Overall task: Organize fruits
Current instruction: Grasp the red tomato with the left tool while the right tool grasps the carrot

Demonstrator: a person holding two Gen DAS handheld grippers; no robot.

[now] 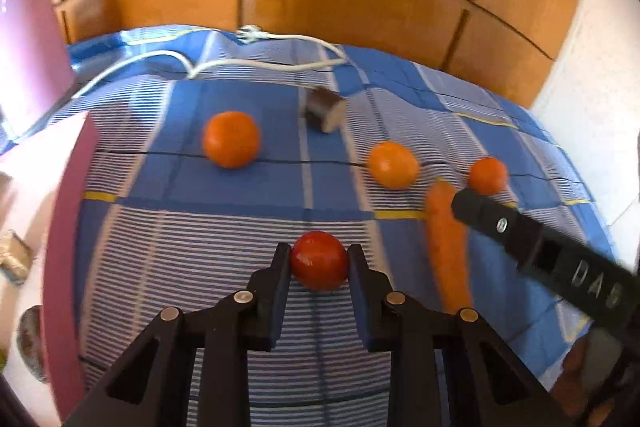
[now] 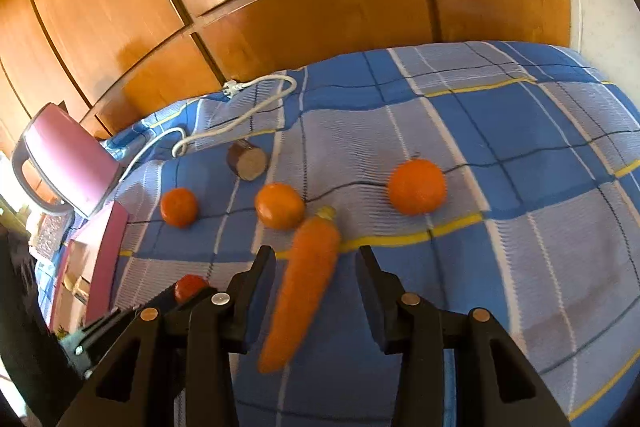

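A red tomato [image 1: 319,263] lies on the blue checked cloth [image 1: 224,227], and my left gripper [image 1: 320,249] is shut on it, a pad pressed against each side. The tomato [image 2: 190,287] also shows at the lower left of the right wrist view. An orange carrot [image 2: 304,287] lies lengthwise between the fingers of my right gripper [image 2: 316,253], which is open with gaps on both sides. Beyond the carrot [image 1: 446,247] sit three oranges [image 2: 179,207] [image 2: 279,206] [image 2: 417,186].
A cut dark-skinned vegetable piece [image 2: 248,159] lies behind the oranges. A white cable [image 2: 240,115] runs to a pink appliance [image 2: 68,163] at the far left. A pink-edged box [image 1: 68,227] with items inside borders the cloth on the left. Wooden cabinet doors [image 2: 320,7] stand behind.
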